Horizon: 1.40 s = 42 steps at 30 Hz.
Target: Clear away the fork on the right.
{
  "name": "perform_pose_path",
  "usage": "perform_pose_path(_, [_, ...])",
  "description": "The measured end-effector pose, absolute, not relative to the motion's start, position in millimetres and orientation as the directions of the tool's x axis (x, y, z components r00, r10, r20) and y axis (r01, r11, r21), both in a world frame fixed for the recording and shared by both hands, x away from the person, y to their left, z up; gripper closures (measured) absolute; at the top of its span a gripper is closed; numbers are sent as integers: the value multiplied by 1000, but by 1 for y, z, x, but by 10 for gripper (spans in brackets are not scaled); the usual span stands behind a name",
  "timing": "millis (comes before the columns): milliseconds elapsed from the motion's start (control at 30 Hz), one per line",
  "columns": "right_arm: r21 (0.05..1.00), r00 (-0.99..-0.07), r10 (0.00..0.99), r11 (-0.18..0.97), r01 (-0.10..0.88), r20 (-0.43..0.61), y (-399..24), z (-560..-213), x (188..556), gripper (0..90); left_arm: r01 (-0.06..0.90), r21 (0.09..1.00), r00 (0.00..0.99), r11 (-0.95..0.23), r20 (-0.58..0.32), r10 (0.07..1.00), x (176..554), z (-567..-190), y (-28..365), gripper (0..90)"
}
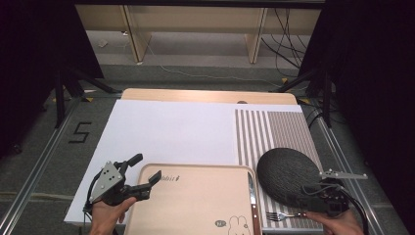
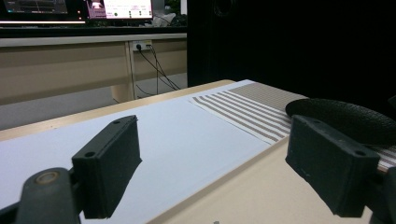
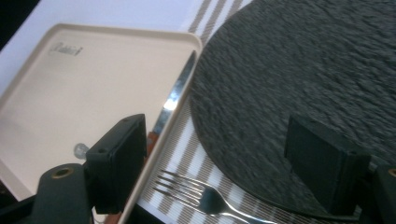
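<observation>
Both grippers' jaws gape wide, gripping nothing.

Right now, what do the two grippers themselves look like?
Both are black. The left gripper has two blocky rectangular jaws, a grey three-cornered plate with small holes on top, and a black cable. The right gripper carries a similar grey plate and a looping black cable. No sleeves are visible.

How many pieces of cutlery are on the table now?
2. A knife lies along the right edge of the beige tray. A fork lies on the striped mat, in front of the dark round plate. Others may be hidden.
</observation>
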State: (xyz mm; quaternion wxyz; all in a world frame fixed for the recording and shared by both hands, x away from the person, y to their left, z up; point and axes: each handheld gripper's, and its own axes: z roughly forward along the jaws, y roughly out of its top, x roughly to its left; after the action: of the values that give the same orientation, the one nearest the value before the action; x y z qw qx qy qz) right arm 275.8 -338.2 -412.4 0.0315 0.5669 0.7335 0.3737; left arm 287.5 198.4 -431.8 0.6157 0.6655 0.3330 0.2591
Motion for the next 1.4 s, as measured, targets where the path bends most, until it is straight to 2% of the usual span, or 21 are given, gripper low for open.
perform_pose_path(200, [593, -349, 863, 72, 802, 367, -346, -417, 275, 232, 121, 992, 647, -29, -57, 761, 288, -432, 198, 166])
perform_pose_path(267, [541, -337, 880, 114, 834, 335, -350, -414, 274, 232, 121, 992, 648, -27, -58, 759, 288, -432, 197, 166])
perform_pose_path(300, [564, -382, 872, 157, 811, 306, -354, -415, 276, 237, 121, 992, 648, -27, -58, 759, 288, -431, 197, 166])
perform_pose_path(567, [534, -406, 870, 211, 819, 279, -364, -413, 275, 260, 115, 993, 654, -30, -53, 755, 287, -431, 198, 166])
perform_pose_path(700, [496, -438, 865, 276, 823, 246, -367, -414, 273, 261, 115, 993, 654, -29, -54, 755, 287, -431, 197, 166])
perform_pose_path(767, [454, -425, 874, 286, 844, 238, -368, -413, 272, 266, 115, 993, 654, -32, -51, 755, 287, -431, 197, 166])
perform_pose_path(900, [445, -426, 881, 302, 843, 207, -375, -416, 270, 274, 114, 993, 654, -31, -51, 755, 287, -431, 197, 166])
perform_pose_path(933, [444, -470, 868, 363, 819, 157, -380, -417, 272, 274, 114, 993, 654, -31, -52, 755, 287, -431, 197, 166])
perform_pose_path(1033, [410, -447, 880, 352, 841, 161, -383, -419, 271, 275, 115, 993, 653, -30, -53, 755, 286, -431, 197, 166])
perform_pose_path(1100, [423, -453, 880, 358, 832, 145, -385, -425, 271, 276, 115, 993, 653, -34, -50, 755, 287, -431, 197, 166])
perform_pose_path(1133, [380, -440, 885, 359, 852, 153, -385, -423, 271, 279, 115, 993, 653, -34, -50, 756, 287, -431, 197, 166])
perform_pose_path(1200, [413, -462, 878, 377, 829, 125, -384, -427, 272, 279, 107, 994, 658, -24, -52, 751, 288, -432, 196, 166])
perform_pose_path(1400, [374, -507, 859, 446, 813, 77, -380, -432, 273, 289, 114, 993, 653, -34, -49, 756, 287, -431, 197, 166])
